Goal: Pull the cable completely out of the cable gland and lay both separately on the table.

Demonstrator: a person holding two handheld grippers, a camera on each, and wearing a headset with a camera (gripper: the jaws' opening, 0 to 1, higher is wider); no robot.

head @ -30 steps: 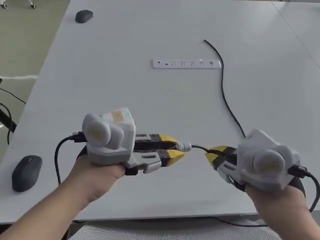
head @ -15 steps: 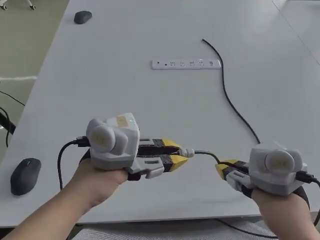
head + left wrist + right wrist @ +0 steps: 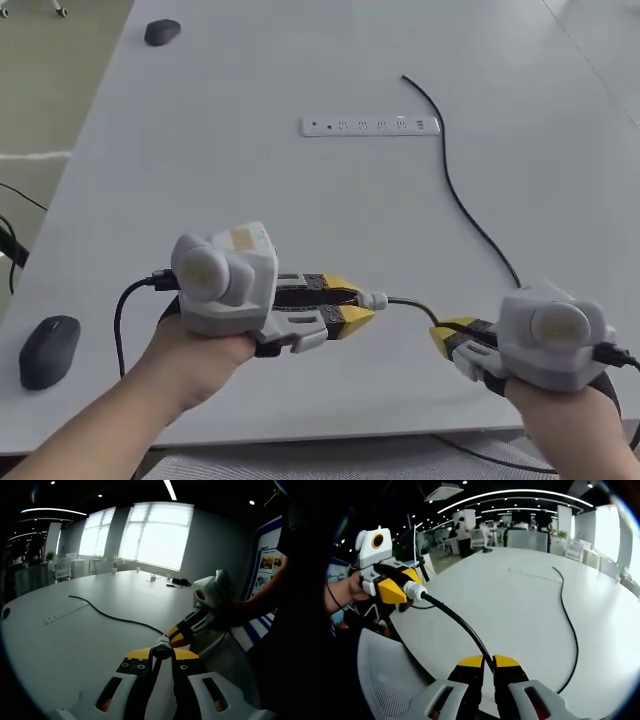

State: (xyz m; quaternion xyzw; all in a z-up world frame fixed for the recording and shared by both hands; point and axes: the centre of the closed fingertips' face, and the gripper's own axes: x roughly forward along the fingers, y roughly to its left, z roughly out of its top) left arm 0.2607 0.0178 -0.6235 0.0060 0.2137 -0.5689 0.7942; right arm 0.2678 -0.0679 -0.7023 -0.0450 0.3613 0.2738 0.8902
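My left gripper (image 3: 358, 306) (image 3: 156, 655) is shut on a small grey cable gland (image 3: 372, 298) (image 3: 162, 648), held just above the near edge of the white table (image 3: 250, 180). A black cable (image 3: 412, 305) (image 3: 455, 617) runs out of the gland's tip to my right gripper (image 3: 443, 335) (image 3: 488, 660), which is shut on it a short way to the right. In the right gripper view the gland (image 3: 412, 589) sits in the yellow tips of the left gripper (image 3: 395, 587), with the cable still inside it.
A white power strip (image 3: 370, 126) lies mid-table. A long black cable (image 3: 460, 200) trails from the far side toward the right gripper. One dark mouse (image 3: 48, 350) sits at the near left, another (image 3: 162, 32) at the far left. A mesh chair (image 3: 385, 680) is below the table edge.
The right gripper has drawn to the right and toward me, away from the left gripper, so a longer stretch of cable shows between them. The left gripper has barely moved.
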